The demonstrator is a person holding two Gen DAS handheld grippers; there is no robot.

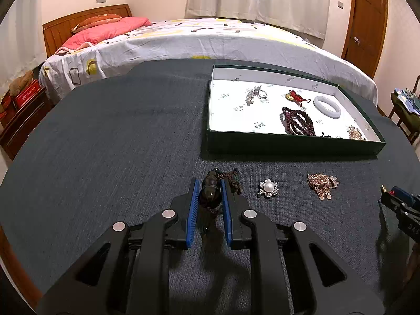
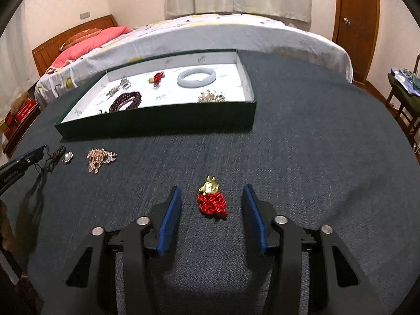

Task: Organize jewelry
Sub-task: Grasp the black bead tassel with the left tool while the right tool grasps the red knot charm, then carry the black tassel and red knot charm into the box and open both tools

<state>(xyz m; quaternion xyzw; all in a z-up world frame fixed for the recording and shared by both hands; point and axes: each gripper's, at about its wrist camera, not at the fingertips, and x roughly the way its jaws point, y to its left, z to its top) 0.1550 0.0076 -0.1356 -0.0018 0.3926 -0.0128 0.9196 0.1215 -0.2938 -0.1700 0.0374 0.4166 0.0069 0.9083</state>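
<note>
My left gripper (image 1: 209, 185) is shut on a dark beaded pendant (image 1: 210, 193) with a braided cord, low on the dark table. To its right lie a pearl flower brooch (image 1: 268, 187) and a rose-gold brooch (image 1: 322, 183). My right gripper (image 2: 211, 191) stands open around a gold charm with a red knot (image 2: 211, 199), its blue pads clear of it on both sides. The green tray (image 1: 288, 145) holds a white bangle (image 1: 327, 105), dark red beads (image 1: 299, 120), rings and other pieces. The left gripper (image 2: 29, 157) shows at the left edge of the right wrist view.
A bed (image 1: 210, 42) with a patterned sheet stands behind the table. A wooden door (image 1: 366, 18) is at the back right, a chair with clothes (image 1: 405, 102) at the far right. Dark cloth (image 1: 118, 136) lies bare to the tray's left.
</note>
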